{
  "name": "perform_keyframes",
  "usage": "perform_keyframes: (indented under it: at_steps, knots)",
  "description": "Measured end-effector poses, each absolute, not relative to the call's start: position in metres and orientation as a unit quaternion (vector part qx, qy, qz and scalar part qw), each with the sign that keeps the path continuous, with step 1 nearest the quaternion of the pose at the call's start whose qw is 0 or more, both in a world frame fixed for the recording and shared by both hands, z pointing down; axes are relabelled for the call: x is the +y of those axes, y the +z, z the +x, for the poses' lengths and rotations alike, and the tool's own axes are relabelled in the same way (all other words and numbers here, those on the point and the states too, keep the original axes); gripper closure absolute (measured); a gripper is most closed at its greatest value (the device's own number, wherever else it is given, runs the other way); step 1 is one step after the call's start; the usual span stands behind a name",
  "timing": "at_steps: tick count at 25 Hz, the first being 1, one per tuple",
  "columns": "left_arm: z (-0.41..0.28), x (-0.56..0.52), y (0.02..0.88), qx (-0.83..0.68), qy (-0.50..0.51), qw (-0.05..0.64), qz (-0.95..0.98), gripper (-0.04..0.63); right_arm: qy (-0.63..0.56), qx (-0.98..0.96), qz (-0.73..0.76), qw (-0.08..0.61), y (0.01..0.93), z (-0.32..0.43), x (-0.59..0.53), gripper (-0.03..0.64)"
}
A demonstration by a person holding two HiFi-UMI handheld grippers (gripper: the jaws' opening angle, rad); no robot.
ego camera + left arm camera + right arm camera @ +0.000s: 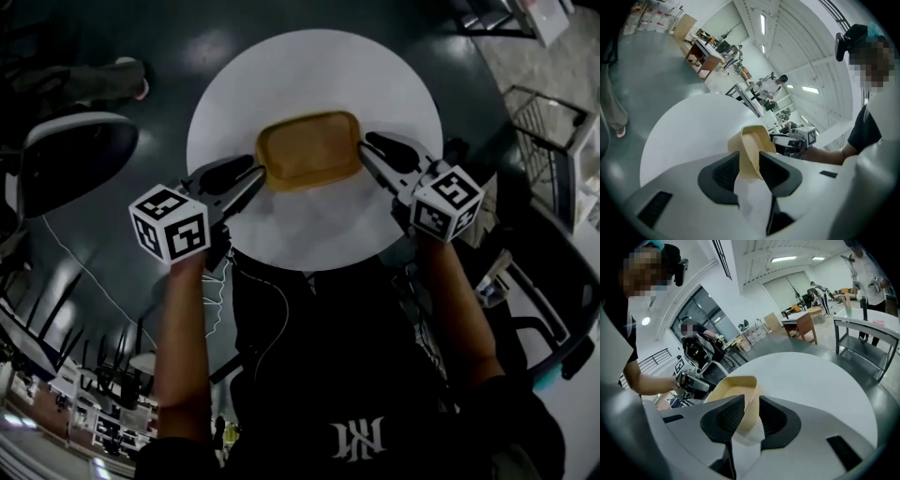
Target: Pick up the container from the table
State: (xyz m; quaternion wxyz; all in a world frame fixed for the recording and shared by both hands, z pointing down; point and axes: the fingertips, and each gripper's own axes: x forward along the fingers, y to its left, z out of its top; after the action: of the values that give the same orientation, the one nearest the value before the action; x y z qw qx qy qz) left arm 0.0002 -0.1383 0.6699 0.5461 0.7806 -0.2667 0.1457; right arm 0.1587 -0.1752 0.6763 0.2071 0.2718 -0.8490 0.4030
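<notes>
A tan, shallow rectangular container (309, 150) lies on the round white table (309, 66), a little nearer than its middle. My left gripper (258, 178) is at the container's left end and my right gripper (364, 150) at its right end. In the left gripper view the jaws (750, 166) stand apart with the container's rim (752, 145) between them, not pressed. The right gripper view shows the other end wall (733, 390) between the right gripper's (751, 411) dark pads, with a gap beside it. Each gripper shows in the other's view across the container.
A dark chair (70, 155) stands left of the table and a metal cart (553, 141) at its right. Someone's shoe (131, 80) is on the dark floor at the far left. Desks, carts and people fill the room behind.
</notes>
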Motion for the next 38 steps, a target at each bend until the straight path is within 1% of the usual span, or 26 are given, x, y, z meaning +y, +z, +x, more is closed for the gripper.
perform_keyframes:
  at_steps: [8,19,26,32,38]
  knots:
    - [0.017,-0.137,0.68,-0.26,0.146,0.558,0.775,0.474,0.412,-0.849,0.26,0.204,0.685,0.15,-0.171,0.515]
    - [0.021,-0.136,0.684,-0.261,0.16,0.558,0.772,0.479,0.416,-0.844,0.274,0.198,0.687,0.155,-0.168,0.515]
    - [0.03,-0.128,0.692,-0.253,0.185,0.558,0.769,0.483,0.417,-0.839,0.281,0.205,0.691,0.162,-0.163,0.515]
    - [0.024,-0.123,0.685,-0.236,0.192,0.564,0.768,0.492,0.41,-0.84,0.295,0.2,0.677,0.155,-0.167,0.515]
    - [0.021,-0.13,0.667,-0.235,0.187,0.552,0.778,0.493,0.4,-0.842,0.307,0.192,0.658,0.152,-0.172,0.515]
